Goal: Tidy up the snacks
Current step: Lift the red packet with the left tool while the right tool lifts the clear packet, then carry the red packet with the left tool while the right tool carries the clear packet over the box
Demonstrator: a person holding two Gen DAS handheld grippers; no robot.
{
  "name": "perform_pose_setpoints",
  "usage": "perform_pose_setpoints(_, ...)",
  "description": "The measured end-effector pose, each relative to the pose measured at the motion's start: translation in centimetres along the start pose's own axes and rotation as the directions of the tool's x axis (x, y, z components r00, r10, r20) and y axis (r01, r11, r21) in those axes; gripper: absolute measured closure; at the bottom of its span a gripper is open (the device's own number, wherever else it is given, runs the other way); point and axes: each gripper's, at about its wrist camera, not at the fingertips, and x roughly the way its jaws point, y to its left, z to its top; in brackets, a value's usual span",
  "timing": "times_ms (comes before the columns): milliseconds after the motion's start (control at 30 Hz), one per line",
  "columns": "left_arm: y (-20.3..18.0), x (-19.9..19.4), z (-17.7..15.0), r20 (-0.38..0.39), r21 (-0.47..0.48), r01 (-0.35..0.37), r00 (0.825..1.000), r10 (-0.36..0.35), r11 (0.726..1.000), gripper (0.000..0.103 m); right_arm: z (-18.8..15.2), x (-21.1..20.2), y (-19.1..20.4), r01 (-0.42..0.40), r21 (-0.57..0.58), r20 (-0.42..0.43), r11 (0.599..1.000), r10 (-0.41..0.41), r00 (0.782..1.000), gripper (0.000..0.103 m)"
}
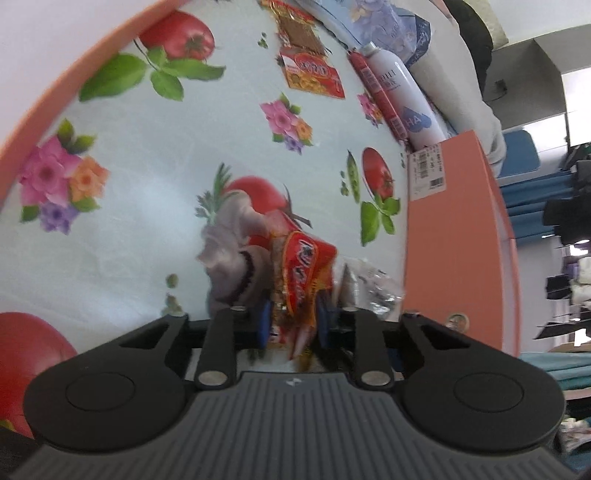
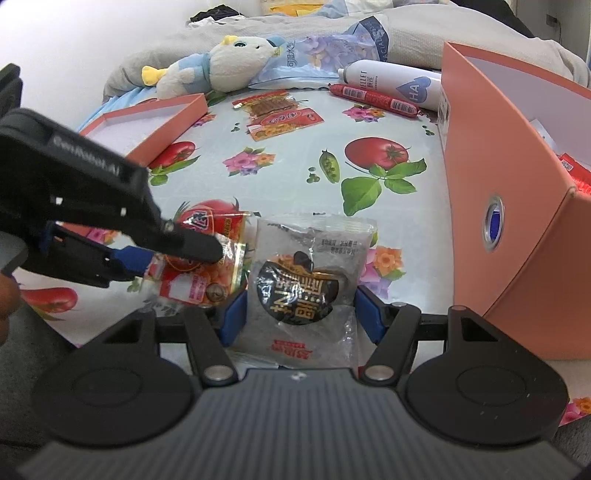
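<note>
So the whole thing is happening on a tablecloth (image 2: 295, 177) printed with tomatoes, flowers and peas, with rumpled grey bedding (image 2: 424, 33) lying behind it.

Left gripper (image 1: 291, 325) is clamping down on a red snack packet (image 1: 303, 273), pads pressing both sides of it. In the right wrist view that same packet (image 2: 199, 266) is sitting low on the cloth, just left of the clear packet with a dark label (image 2: 303, 284). Right gripper (image 2: 299, 314) is sitting with its blue pads either side of that clear packet, jaws spread about as wide as it; can't tell if they're actually pressing on it.

Stuff only the right view is showing: a plush toy (image 2: 221, 70) at the back, a shallow orange lid (image 2: 147, 122) lying open side up, and part of a person's hand at the left edge. The left view is giving a barcode sticker (image 1: 428, 170) on the tall orange box (image 1: 458, 236) and some room clutter past the table edge.

Counting: two grippers, two packets up front, two more red snack packs (image 2: 284, 118) lying mid-table touching each other, one red sausage stick (image 2: 373, 98) beside one white bottle (image 2: 391, 83), one blue patterned bag (image 2: 325, 51), one box (image 2: 509, 192) on the right.
</note>
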Motion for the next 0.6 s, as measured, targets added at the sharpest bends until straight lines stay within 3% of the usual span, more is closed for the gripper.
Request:
perform_pose_setpoints(67,-0.2,-0.3,-0.1,0.012,0.019,-0.006,1.000,0.005,1.000,0.091,0.2,-0.1,0.0,0.001,0.004,-0.007,1.000,-0.001,1.000,0.039)
perform_pose_setpoints(200,-1.2,-1.4,-0.3,0.054,0.040,-0.010,0.999,0.008,0.999,0.092,0.4,-0.8,-0.2,0.000,0.019,0.000,1.000,0.000,1.000,0.042)
perform_pose_setpoints(400,-3.5,-3.1,-1.0,0.108,0.136,-0.088,0.991,0.073,0.987,0.092,0.5,-2.4,-0.1,0.017,0.022,0.021,1.000,-0.017,1.000,0.046)
perform_pose_setpoints(600,-4.1,-3.9,-2.3,0.165,0.175,-0.174,0.976,0.145,0.969,0.092,0.9,-3.7,0.0,0.028,0.013,0.048,1.000,-0.028,0.998,0.050)
